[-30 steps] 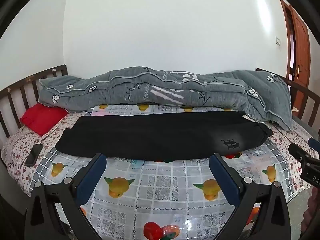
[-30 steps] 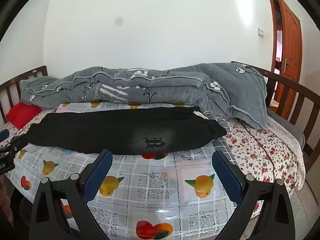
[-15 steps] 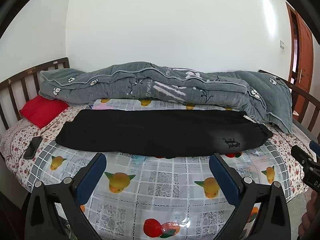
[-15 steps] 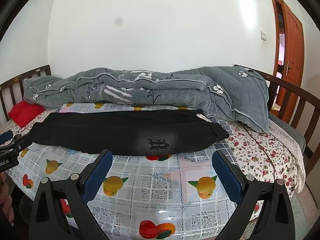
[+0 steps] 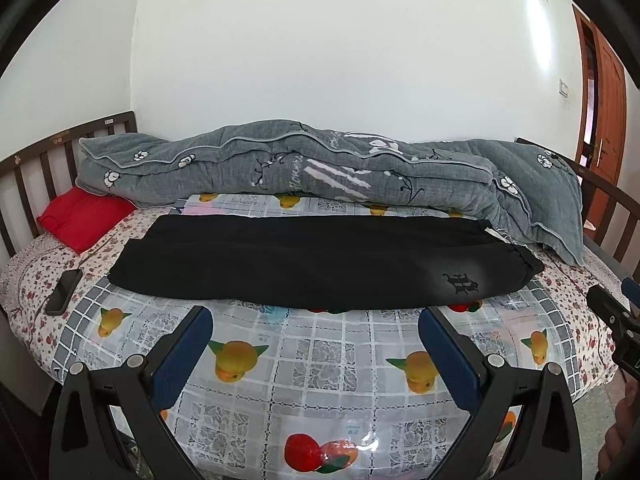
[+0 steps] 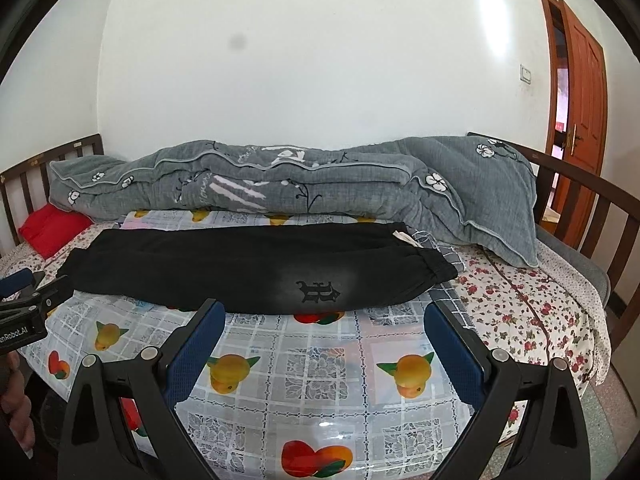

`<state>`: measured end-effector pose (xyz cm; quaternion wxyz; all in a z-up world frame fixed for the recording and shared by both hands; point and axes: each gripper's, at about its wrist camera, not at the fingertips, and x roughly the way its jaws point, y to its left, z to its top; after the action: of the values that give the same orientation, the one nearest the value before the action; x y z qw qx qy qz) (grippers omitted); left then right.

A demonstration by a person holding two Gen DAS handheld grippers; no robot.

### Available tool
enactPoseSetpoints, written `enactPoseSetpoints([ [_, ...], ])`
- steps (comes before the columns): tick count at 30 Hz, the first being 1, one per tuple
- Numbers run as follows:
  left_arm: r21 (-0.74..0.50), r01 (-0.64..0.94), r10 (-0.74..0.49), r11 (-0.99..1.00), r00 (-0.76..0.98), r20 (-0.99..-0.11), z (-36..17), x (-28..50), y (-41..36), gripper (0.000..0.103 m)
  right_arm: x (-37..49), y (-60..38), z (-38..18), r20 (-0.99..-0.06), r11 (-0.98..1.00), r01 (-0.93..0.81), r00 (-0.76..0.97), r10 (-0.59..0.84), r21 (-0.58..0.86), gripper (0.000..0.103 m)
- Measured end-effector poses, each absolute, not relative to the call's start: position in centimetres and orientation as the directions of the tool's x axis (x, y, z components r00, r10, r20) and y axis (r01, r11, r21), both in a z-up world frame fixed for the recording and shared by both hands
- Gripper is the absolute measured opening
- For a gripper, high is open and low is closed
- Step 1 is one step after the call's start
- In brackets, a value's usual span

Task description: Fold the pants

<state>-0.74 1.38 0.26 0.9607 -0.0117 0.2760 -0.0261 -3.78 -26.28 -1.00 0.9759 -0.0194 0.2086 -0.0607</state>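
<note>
Black pants (image 5: 320,260) lie lengthwise across the bed, one leg folded over the other, waistband at the right with a dark logo (image 5: 460,282). They also show in the right wrist view (image 6: 248,268). My left gripper (image 5: 316,320) is open and empty, held in front of the pants' near edge. My right gripper (image 6: 324,312) is open and empty, in front of the logo (image 6: 318,291) end. Each gripper shows at the edge of the other's view.
A fruit-print plastic sheet (image 5: 320,360) covers the bed's near part. A rolled grey quilt (image 5: 320,172) lies behind the pants. A red pillow (image 5: 84,216) and a phone (image 5: 64,292) are at the left. Wooden rails (image 6: 592,208) close both bed ends. A door (image 6: 580,92) stands at the right.
Both cameras have risen and tilted a little, so the bed sits lower in view. The pants have not moved. Both grippers stay open.
</note>
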Motion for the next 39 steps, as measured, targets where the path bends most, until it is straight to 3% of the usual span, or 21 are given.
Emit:
enactPoseSetpoints([
  [39, -0.074, 0.054, -0.085, 0.996, 0.84, -0.535, 0.6, -1.2, 2.1, 0.103, -5.0, -26.2, -0.8, -0.387, 0.992, 0.112, 0.913, -0.125, -0.057, 0.098],
])
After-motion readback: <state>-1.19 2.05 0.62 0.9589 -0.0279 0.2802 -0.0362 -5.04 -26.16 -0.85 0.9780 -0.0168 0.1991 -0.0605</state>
